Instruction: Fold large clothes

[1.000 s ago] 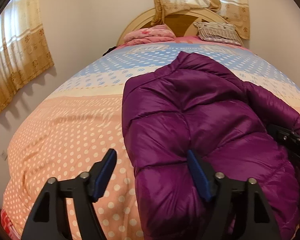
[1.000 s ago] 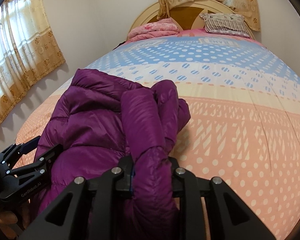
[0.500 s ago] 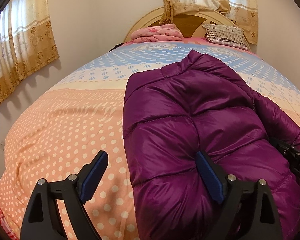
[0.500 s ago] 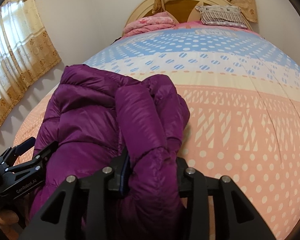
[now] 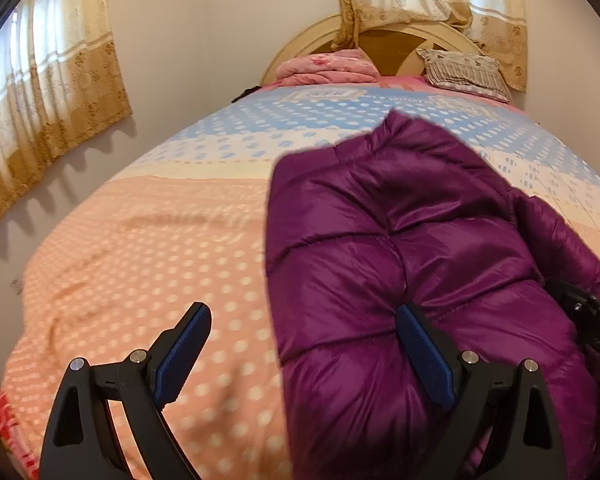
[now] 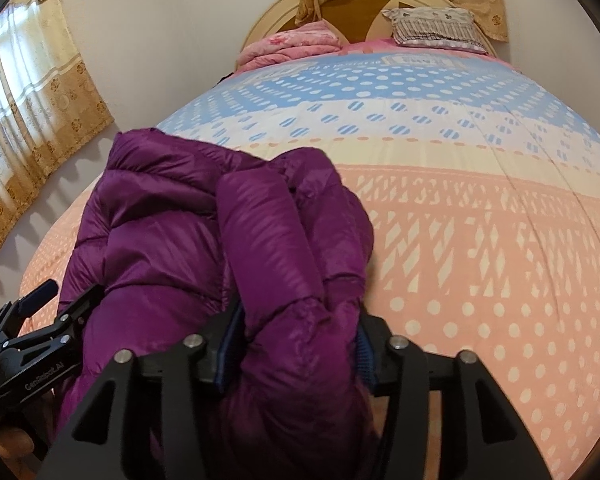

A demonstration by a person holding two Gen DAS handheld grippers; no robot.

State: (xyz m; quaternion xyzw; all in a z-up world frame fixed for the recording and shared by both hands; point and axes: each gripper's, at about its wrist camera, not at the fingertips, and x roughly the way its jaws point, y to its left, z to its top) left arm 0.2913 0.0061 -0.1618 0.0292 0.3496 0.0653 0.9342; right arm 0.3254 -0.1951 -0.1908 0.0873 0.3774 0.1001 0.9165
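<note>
A purple puffy down jacket (image 5: 412, 264) lies folded on the bed; it also shows in the right wrist view (image 6: 172, 240). My left gripper (image 5: 304, 344) is open wide at the jacket's near left edge, its right finger (image 5: 424, 356) against the fabric and its left finger over the bedspread. My right gripper (image 6: 296, 344) is shut on a bunched sleeve of the jacket (image 6: 292, 272), held up a little above the bed. The left gripper's body shows in the right wrist view (image 6: 40, 344).
The bed carries a dotted pink, cream and blue bedspread (image 6: 480, 208). A folded pink quilt (image 5: 324, 66) and a striped pillow (image 5: 464, 72) lie by the headboard. Curtains (image 5: 48, 92) hang on the left wall. The wall runs close along the bed's left side.
The left gripper has pulled back a little and opened slightly wider. The right gripper has kept its hold on the sleeve and shifted it forward over the jacket.
</note>
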